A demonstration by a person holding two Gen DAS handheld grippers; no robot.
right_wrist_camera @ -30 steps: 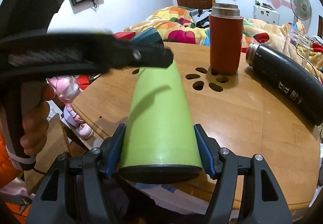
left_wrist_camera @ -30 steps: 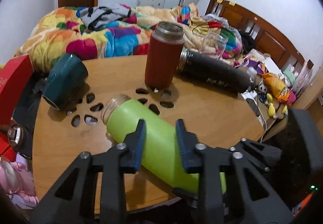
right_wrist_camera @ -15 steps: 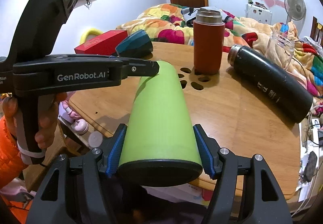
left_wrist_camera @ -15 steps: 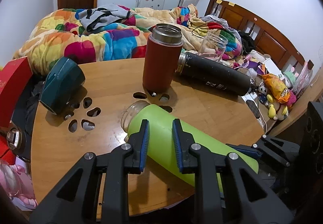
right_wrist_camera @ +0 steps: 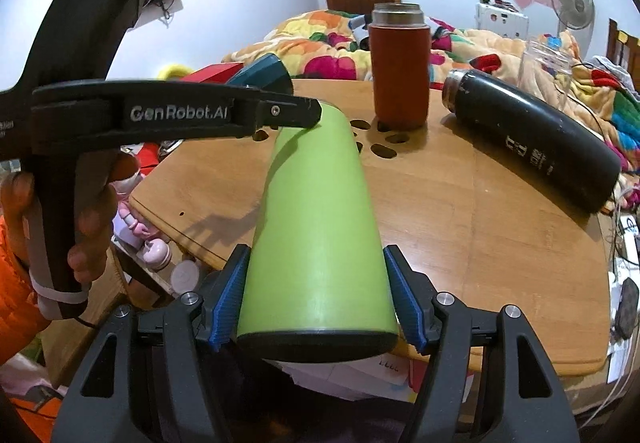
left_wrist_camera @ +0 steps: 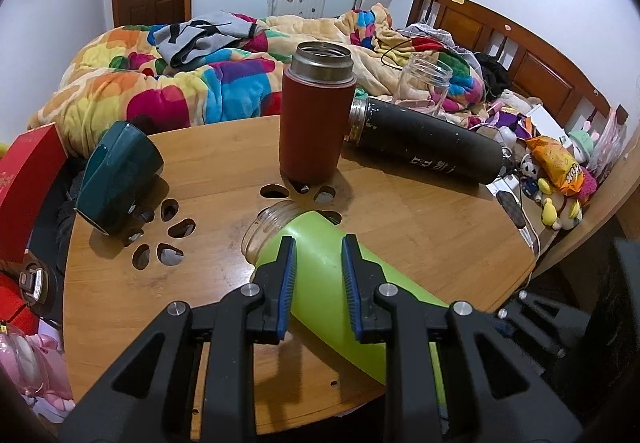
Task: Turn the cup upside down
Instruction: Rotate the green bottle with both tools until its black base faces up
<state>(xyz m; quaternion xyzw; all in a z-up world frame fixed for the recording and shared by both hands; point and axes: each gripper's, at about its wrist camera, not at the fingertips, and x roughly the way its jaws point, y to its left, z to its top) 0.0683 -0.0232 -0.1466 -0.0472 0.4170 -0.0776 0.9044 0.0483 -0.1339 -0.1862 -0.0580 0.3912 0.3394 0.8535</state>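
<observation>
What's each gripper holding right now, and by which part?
The right gripper clamps the green cup at its base end. The left gripper holds nothing; its open fingers sit above the cup near the mouth.

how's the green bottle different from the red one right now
The green bottle lies on its side, base past the table edge, between the right gripper's fingers; the red bottle stands upright and free near the middle. The green one has a clear glass neck, the red one a steel neck. Both are uncapped.
</observation>
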